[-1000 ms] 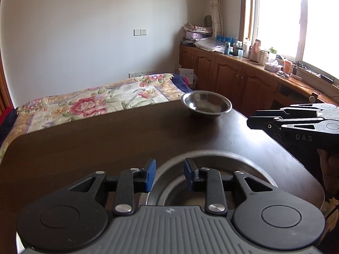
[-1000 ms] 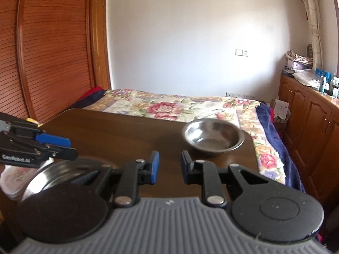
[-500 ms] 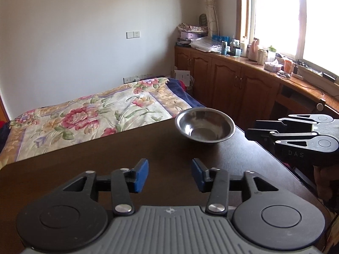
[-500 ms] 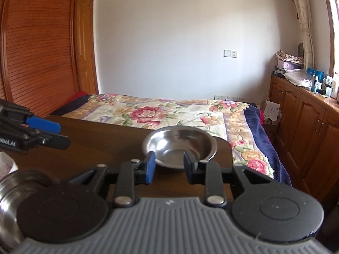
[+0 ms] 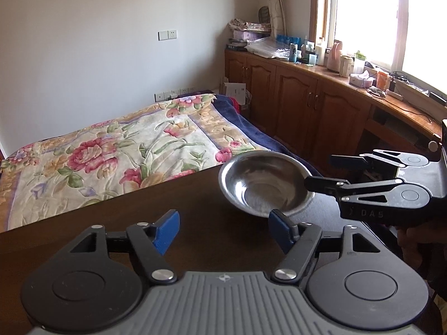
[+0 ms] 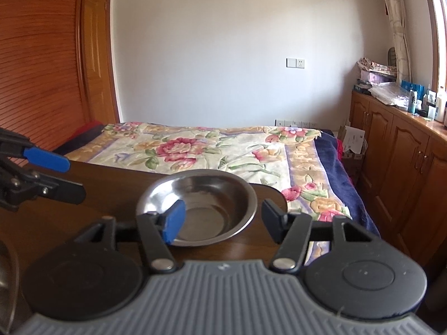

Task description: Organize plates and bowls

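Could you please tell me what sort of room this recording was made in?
Most likely a home bedroom: a bed with a floral quilt lies beyond the dark wooden table, and brown wooden cabinets cluttered with bottles run under a bright window.

Shiny metal bowl (image 6: 204,206) on smooth dark wooden table (image 5: 139,217); probably quilted floral cloth bedspread (image 5: 111,145).

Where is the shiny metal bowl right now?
The metal bowl sits on the dark wooden table near its far edge by the flowery bed, just ahead of the open right gripper.

metal dish (image 6: 5,273): cut by left edge | hand (image 5: 416,240): mostly hidden
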Demonstrator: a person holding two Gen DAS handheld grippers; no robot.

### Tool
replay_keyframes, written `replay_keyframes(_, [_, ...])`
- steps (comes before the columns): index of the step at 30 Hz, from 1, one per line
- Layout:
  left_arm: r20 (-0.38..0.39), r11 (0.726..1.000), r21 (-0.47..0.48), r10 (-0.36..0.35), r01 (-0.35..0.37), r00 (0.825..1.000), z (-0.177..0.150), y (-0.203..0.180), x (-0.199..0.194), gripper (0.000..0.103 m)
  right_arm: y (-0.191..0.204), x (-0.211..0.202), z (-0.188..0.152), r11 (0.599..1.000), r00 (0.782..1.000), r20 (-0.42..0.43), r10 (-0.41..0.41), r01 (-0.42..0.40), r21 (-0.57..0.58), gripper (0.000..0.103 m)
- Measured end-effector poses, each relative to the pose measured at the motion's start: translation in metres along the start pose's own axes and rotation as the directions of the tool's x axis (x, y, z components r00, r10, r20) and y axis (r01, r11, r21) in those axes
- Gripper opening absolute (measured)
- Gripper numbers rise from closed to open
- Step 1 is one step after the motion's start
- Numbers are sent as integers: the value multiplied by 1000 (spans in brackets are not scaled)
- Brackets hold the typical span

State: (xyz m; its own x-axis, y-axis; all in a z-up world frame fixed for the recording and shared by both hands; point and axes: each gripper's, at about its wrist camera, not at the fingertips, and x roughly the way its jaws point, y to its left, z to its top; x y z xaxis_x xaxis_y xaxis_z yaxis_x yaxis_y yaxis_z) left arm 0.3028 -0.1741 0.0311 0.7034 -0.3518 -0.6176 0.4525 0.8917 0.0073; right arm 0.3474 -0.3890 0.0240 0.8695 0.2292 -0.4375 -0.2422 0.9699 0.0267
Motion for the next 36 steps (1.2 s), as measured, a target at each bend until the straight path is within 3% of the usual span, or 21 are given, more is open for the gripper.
replay_keyframes(10, [-63, 1000, 4, -24, 24, 998, 16, -5, 38, 74, -14, 19, -2, 999, 999, -33, 21, -20, 38, 67])
replay_keyframes(17, [-110, 999, 10, -34, 36, 993, 22, -8, 61, 58, -20, 25, -4, 995, 997, -51, 61, -57, 78, 66])
replay_keyframes(22, [-134, 999, 5, -42, 43, 990, 24, -8, 73, 49, -24, 27, -4, 992, 995, -62, 85, -78, 103, 52])
replay_keyframes(36, [-167, 999, -21, -48, 45, 985, 26, -1, 90, 38, -21, 29, -8, 988, 990, -92, 108, -97, 121, 36])
